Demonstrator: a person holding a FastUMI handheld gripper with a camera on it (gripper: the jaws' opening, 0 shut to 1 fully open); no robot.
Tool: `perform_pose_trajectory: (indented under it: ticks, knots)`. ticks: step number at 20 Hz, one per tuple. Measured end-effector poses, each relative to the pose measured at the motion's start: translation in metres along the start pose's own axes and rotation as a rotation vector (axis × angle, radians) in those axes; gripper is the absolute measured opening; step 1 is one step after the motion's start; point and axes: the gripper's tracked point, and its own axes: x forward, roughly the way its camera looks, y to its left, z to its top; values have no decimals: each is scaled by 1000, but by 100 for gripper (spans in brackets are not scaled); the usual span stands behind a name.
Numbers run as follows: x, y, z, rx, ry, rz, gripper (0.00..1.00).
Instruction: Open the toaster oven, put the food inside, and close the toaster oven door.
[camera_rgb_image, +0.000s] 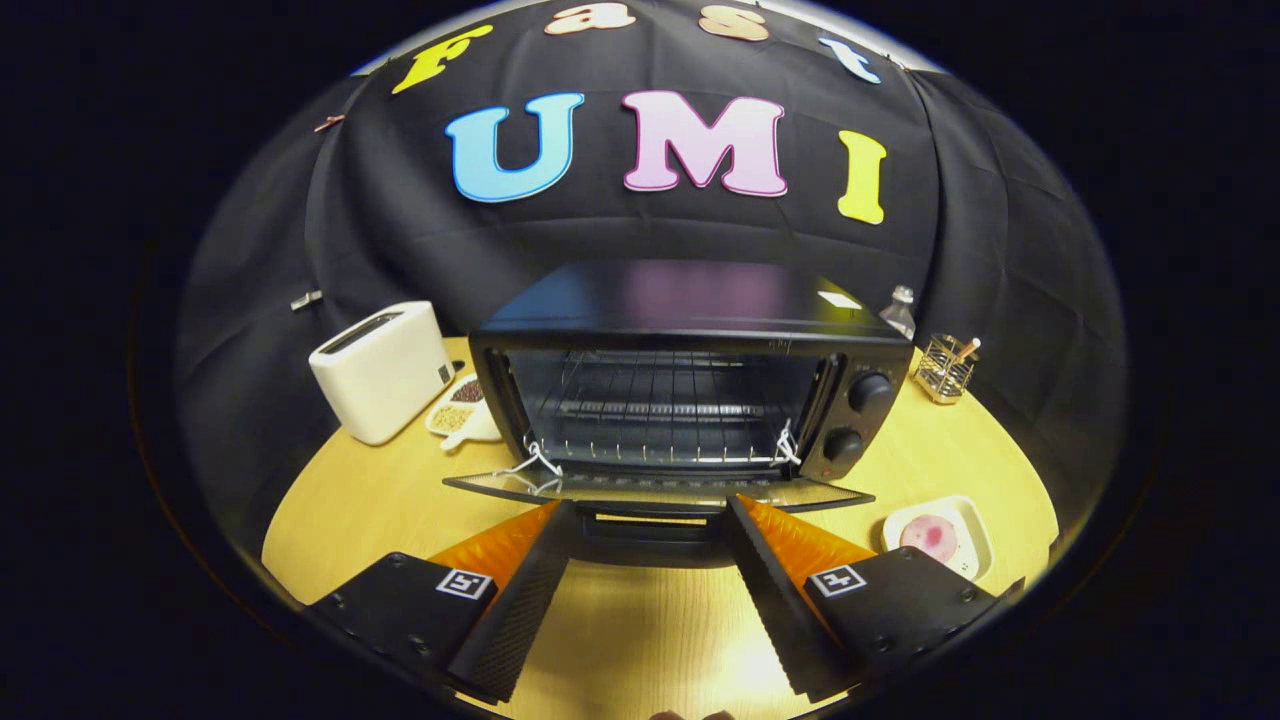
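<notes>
Tongs (650, 515) standing open, gripping nothing
Toaster oven (690, 385) door (655, 492) lying open just ahead of fingertips; food (930, 537) on plate (975, 545) resting right of tongs

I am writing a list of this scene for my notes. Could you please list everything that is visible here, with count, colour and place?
toaster oven: one, black, middle of the table, door folded down open, wire rack inside bare
toaster: one, white, beside the oven
divided dish: one, white, holding grains, between toaster and oven
plate: one, white, in front of the oven on its knob side
food: one, pink, on the plate
wire holder: one, metal, beside the oven near the wall
bottle: one, clear, behind the oven
table: one, light wood
gripper: one, black and orange, jaws open, tips just before the open door
</notes>
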Motion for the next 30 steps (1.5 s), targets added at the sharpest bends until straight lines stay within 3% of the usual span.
perform_pose_trajectory:
  ticks: [3, 6, 11, 15, 22, 30]
  knots:
    - [0, -1, -43, 21, 120, 33, 98]
    - [1, -22, -63, 54, 158, 12, 99]
    - [-19, -52, -48, 64, 129, 42, 97]
    - [-46, -78, -4, 124, 43, 164, 100]
    - [-70, -187, 25, 144, 30, 107, 100]
    - [-59, -272, -30, 348, 250, 96, 100]
